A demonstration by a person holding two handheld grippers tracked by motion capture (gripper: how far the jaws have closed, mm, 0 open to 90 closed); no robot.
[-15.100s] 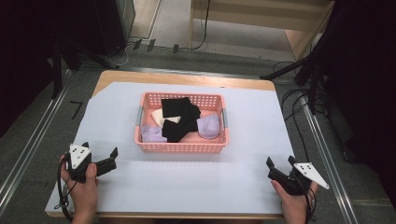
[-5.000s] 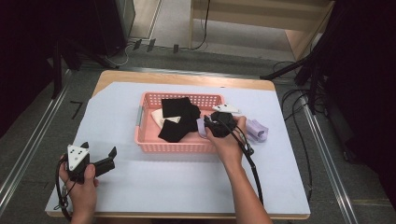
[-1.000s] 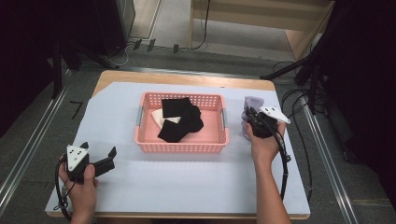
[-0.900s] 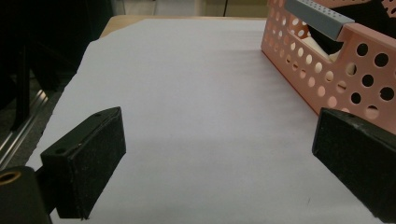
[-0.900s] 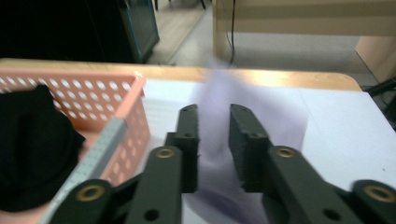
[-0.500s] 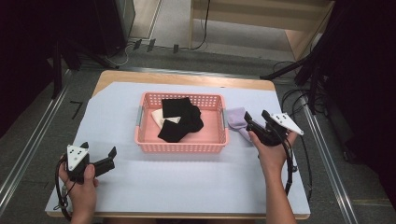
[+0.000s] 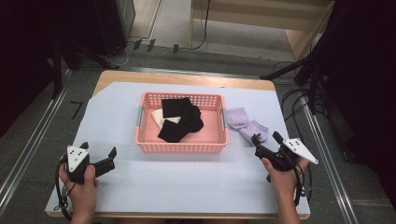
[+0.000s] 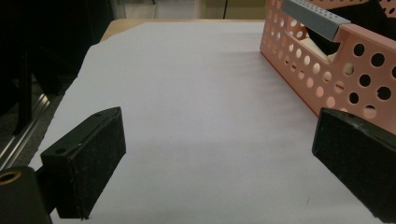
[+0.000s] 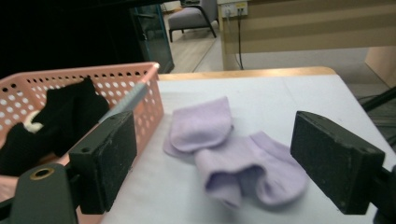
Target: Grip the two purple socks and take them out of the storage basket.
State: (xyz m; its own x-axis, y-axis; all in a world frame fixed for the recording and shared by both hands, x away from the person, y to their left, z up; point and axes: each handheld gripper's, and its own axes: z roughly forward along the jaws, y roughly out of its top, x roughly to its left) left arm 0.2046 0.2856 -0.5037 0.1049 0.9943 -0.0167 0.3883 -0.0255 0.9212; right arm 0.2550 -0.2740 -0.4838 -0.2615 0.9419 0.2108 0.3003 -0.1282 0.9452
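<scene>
Lying on the white sheet (image 7: 187, 182) just right of the pink basket (image 7: 182, 144), the purple socks (image 7: 246, 123) were free. The right gripper (image 7: 266, 142), jaws just opened wide, sat near them; the left gripper (image 7: 99, 154) gaped empty.

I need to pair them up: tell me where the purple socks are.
In the high view, the purple socks lie on the white sheet, right of the pink basket.

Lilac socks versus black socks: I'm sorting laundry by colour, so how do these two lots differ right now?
The soft lilac socks lie on the white table cover, right of the pink perforated plastic basket; the black fabric socks lie inside it. The lilac socks are pale and have nothing under them but the cover; the black ones are dark and overlap a cream piece. No gripper holds either lot.
</scene>
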